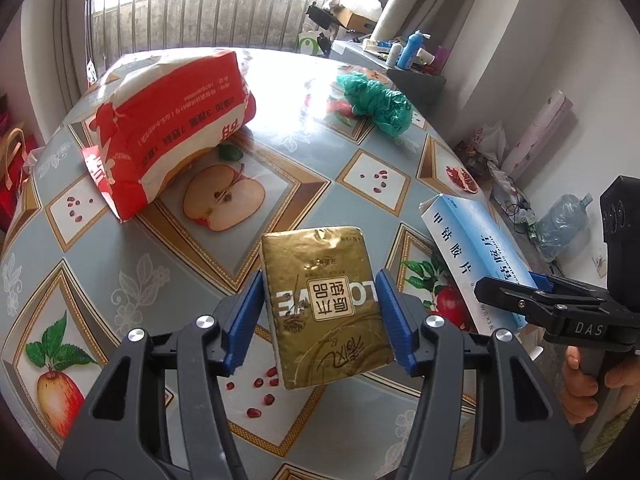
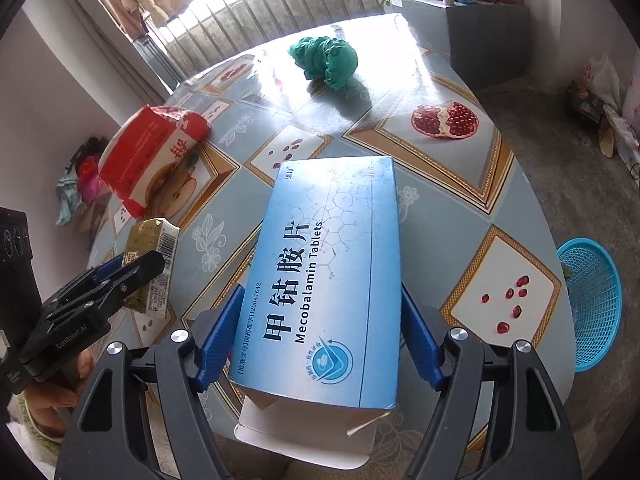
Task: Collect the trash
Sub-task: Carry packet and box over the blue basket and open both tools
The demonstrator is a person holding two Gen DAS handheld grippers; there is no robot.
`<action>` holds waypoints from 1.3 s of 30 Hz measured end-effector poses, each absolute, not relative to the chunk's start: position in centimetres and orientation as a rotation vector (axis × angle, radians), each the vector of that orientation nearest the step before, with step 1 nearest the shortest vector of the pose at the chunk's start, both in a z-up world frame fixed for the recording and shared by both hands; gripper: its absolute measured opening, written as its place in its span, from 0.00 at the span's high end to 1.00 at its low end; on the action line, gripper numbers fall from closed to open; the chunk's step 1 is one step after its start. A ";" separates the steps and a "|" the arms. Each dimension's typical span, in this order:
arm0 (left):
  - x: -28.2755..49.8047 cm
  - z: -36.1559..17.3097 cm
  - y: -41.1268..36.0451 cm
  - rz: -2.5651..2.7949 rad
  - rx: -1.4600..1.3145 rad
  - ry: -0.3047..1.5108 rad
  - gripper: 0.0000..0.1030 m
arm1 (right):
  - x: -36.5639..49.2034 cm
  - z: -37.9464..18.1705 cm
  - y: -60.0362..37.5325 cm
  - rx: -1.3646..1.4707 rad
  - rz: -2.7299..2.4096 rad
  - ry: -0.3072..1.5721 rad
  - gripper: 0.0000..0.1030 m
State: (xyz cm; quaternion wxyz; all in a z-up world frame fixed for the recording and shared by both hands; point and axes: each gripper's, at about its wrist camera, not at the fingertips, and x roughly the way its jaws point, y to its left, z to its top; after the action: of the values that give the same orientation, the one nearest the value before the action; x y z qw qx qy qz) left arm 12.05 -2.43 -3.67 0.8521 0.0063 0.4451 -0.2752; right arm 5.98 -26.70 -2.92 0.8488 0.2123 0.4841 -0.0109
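blue box "mecobalamin tablets", gold pack "love"

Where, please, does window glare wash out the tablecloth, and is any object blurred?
Left wrist view: glare whitens the far table between the red bag and green bag; nothing blurred. Right wrist view: glare streaks beside the green bag, which casts a dark shadow; blue box print stays sharp.

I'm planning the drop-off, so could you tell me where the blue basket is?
In the right wrist view, the blue basket sits on the floor at the right edge, just beyond the table rim.
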 end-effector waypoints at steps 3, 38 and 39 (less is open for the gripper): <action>11.7 -2.8 -3.6 -0.605 0.034 0.923 0.48 | 4.8 -2.4 -27.9 0.507 -0.022 0.985 0.31; 3.4 -11.3 -51.2 -1.283 0.510 1.185 0.35 | -17.0 -17.4 -58.1 1.210 -0.699 0.717 0.24; 3.3 -12.2 -52.2 -1.271 0.520 1.181 0.28 | -16.9 -18.9 -59.2 1.219 -0.735 0.715 0.24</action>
State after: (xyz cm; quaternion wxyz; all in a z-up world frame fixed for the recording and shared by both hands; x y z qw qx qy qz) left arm 3.27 -52.23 -12.22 0.6170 0.2259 0.5132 -0.5522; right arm -16.94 -59.16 -18.88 0.6993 0.5471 0.3210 -0.3297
